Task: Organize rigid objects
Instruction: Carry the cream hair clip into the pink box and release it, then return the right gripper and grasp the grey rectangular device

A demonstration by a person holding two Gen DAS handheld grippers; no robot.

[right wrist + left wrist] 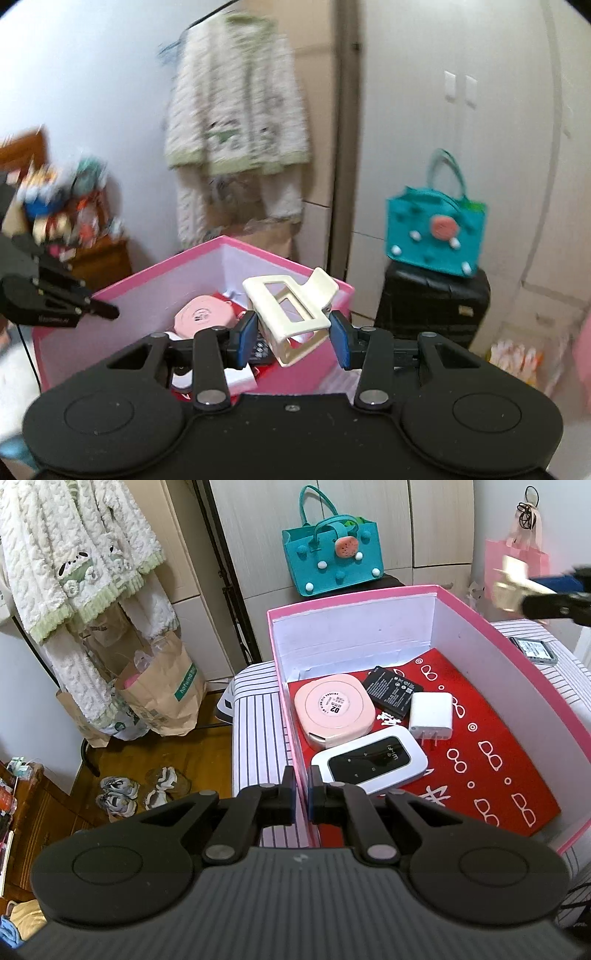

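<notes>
A pink box [535, 672] with white inner walls and a red lining stands on a striped bed. Inside lie a pink rounded case [332, 709], a black battery [393, 688], a white charger [430, 716] and a white Wi-Fi router [369, 760]. My left gripper [300, 794] is shut on the box's near-left wall. My right gripper [293, 326] hovers above the box's rim, shut on a cream hair claw clip [288, 306], which sits tilted between the blue pads. The left wrist view shows that clip [511, 583] blurred at the upper right.
A grey phone-like device [532, 650] lies on the striped bed beyond the box. A teal felt bag [332, 557] sits on a black suitcase [432, 306]. Paper bags [162, 698], shoes [122, 794] and a hanging fleece robe [74, 561] are at the left.
</notes>
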